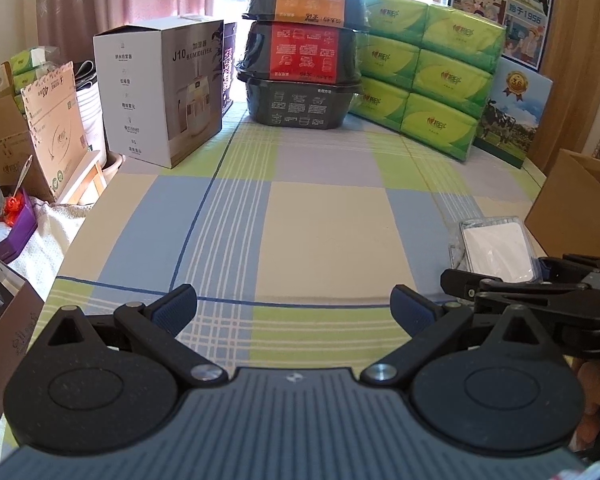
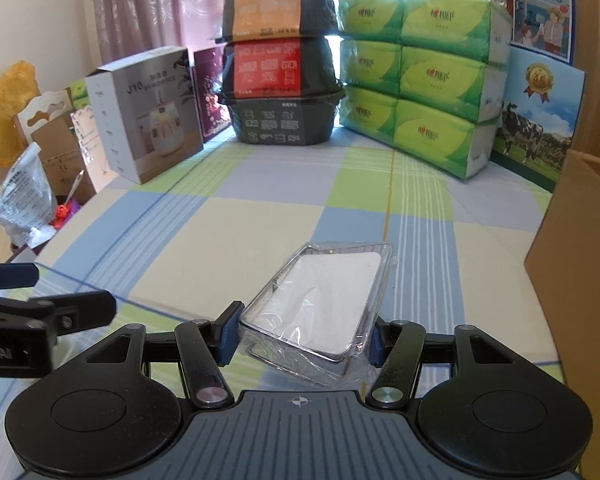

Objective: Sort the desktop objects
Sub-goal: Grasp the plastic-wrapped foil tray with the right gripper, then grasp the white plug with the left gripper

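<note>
A clear plastic case [image 2: 324,300] with a white pad inside lies tilted between the blue pads of my right gripper [image 2: 300,338], which is shut on its near end. The same case [image 1: 496,248] shows at the right of the left wrist view, with the right gripper [image 1: 540,280] behind it. My left gripper [image 1: 294,312] stands open over the checked tablecloth [image 1: 320,232], nothing between its fingers. It sits to the left of the right gripper, whose view catches the left gripper's finger [image 2: 48,312] at its left edge.
Along the back stand a white humidifier box [image 1: 164,92], three stacked black food tubs [image 1: 304,52] and a pack of green tissue packets [image 1: 428,84]. A brown cardboard box [image 2: 580,264] stands at the right edge. Boxes and bags crowd the left side off the table.
</note>
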